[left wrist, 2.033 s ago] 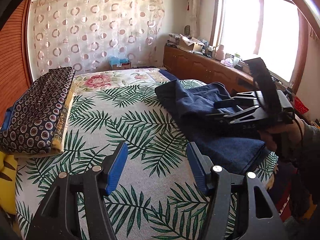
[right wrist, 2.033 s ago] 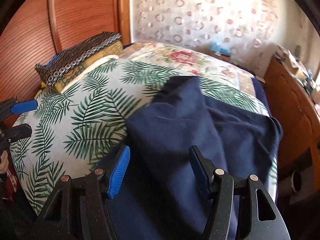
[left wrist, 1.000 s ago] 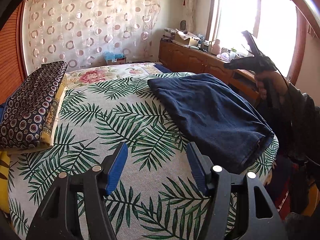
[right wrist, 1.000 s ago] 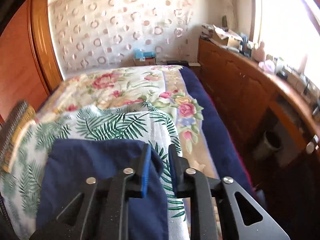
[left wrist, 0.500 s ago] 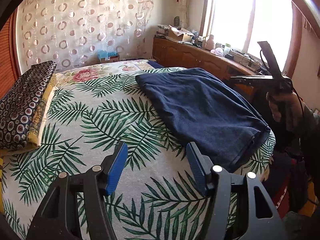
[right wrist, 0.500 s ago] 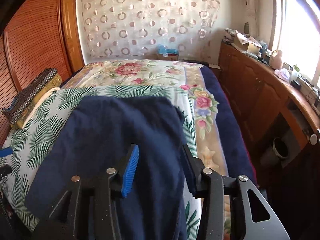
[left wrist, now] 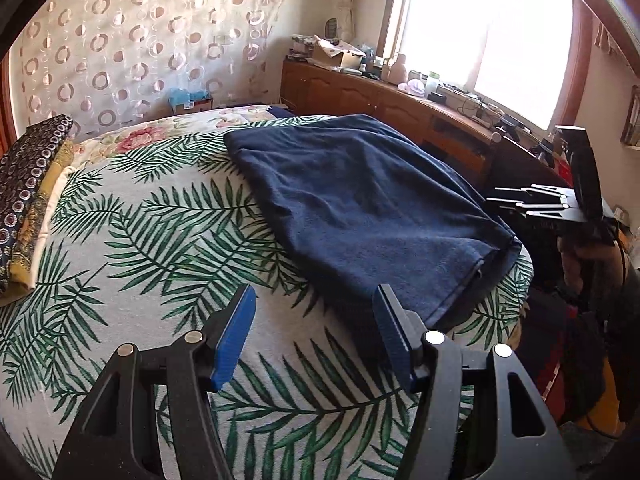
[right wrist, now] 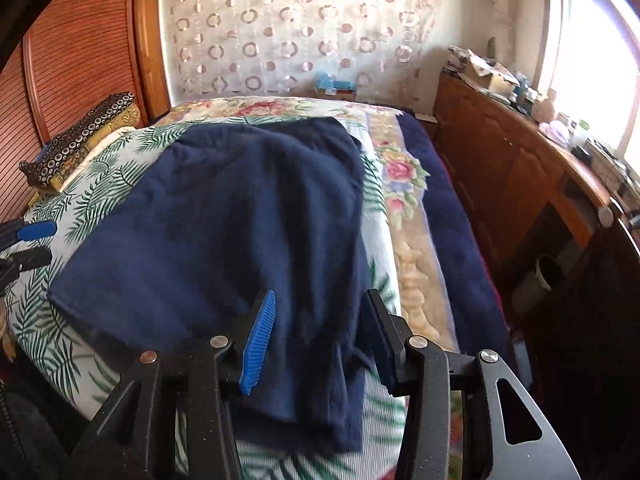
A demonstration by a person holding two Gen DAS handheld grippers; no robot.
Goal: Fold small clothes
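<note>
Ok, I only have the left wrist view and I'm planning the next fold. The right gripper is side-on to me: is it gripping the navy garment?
Observer: No. The right gripper is open and its jaws have just been opening. The navy garment shows in the gap beneath them, but neither pad presses on it.
Operator: Which part is it over?
Observer: The near corner on the cabinet side, where the cloth drapes down over the edge of the bed.
Operator: Anything on the floor there?
Observer: A bin stands beside the wooden cabinet.
</note>
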